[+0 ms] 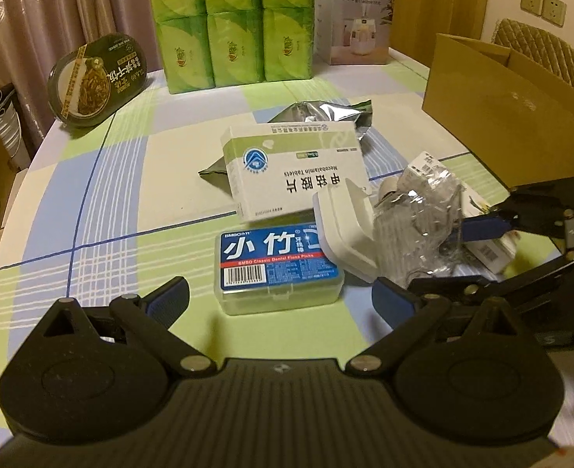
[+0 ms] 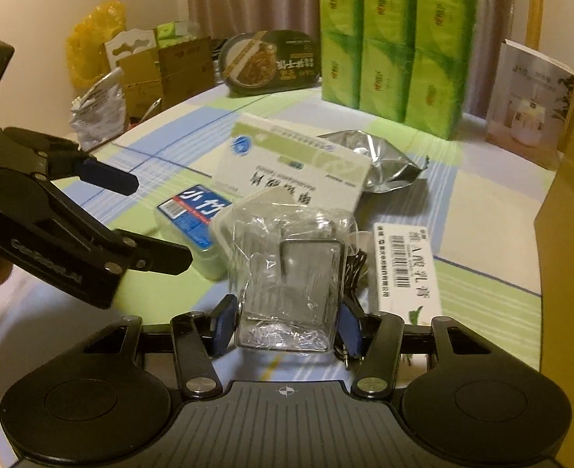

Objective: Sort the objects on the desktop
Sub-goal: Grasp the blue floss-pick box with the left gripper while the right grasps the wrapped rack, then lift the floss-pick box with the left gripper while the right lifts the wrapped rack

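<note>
Clear plastic packet (image 2: pixel 290 273) with a metal clip inside, lying near the middle of the checked tablecloth (image 1: pixel 103 210), caught between the blue pads of the right gripper (image 2: pixel 287 331), jaws drawn in against its two sides. Just left of the packet, a white plastic case (image 1: pixel 345 230) tilted against a blue-labelled floss pick box (image 1: pixel 279 269), which sits flat on the cloth directly ahead of the left gripper (image 1: pixel 279 296); that gripper's jaws stand wide apart, nothing between them, the box just beyond the tips. Behind the floss box, a white and green tablet box (image 1: pixel 294 171) propped at a slant, resting partly on a crumpled silver foil pouch (image 1: pixel 325 117) farther back. Right of the packet, a long white carton (image 2: pixel 407 269) with a barcode, lying flat, with a thin dark cable (image 2: pixel 355 269) between the two. At the far edge, a stack of green tissue packs (image 1: pixel 228 23), a dark oval food tray (image 1: pixel 96 82) leaning to its left, and a white appliance box (image 1: pixel 353 19) to its right. On the right side, an open brown cardboard box (image 1: pixel 513 105).
</note>
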The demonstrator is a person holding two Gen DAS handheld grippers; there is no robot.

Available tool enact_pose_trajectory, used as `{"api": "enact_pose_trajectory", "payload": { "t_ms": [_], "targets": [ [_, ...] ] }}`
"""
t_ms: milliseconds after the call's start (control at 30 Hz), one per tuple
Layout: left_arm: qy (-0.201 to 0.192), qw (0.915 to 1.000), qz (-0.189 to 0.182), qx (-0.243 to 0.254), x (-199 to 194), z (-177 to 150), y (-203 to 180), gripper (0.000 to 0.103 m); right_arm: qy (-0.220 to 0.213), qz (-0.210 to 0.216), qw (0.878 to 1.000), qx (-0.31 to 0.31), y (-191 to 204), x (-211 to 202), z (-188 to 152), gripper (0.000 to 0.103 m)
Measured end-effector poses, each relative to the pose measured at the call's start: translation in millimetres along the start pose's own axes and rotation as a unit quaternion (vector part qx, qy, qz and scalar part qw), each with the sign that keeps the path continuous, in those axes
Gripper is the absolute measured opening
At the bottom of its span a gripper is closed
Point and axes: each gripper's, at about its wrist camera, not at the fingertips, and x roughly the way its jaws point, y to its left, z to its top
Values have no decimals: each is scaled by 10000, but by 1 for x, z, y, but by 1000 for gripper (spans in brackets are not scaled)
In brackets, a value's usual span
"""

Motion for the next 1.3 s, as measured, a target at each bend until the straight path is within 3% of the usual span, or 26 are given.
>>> {"api": "enact_pose_trajectory", "payload": {
  "t_ms": [233, 433, 467, 533, 567, 800, 933, 1067, 1233, 1300],
  "targets": [
    [129, 9995, 230, 155, 24, 3, -1, 98, -34, 39, 9999, 95, -4, -1, -2, 51],
    [132, 9997, 203, -36, 39, 2, 2, 97, -36, 81, 9998, 171, -6, -2, -3, 51],
    [118, 9997, 234, 14, 41, 1, 2, 96, -31, 74, 9998, 183, -6, -3, -3, 51],
    [155, 9995, 283, 40, 43, -1, 0, 84, -2, 72, 9998, 200, -5, -5, -3, 51],
    [160, 9993, 327, -23, 42, -1, 0, 84, 18, 72, 9998, 196, -4, -7, -4, 51],
    [306, 9988, 378, -113, 16, -19, -15, 83, 153, -3, 9992, 358, 1, -33, -12, 51],
    [296, 9989, 321, 166, -6, -35, -38, 83, 335, -39, 9986, 408, 8, -54, -31, 51],
    [204, 9996, 156, 70, -33, -57, -59, 83, 502, -223, 9975, 444, 15, -77, -55, 51],
    [219, 9997, -9, 84, -56, -81, -80, 83, 477, -432, 9969, 444, 24, -96, -75, 52],
    [253, 9996, -66, 49, -58, -87, -84, 83, 374, -439, 9974, 443, 26, -97, -81, 57]
  ]
}}
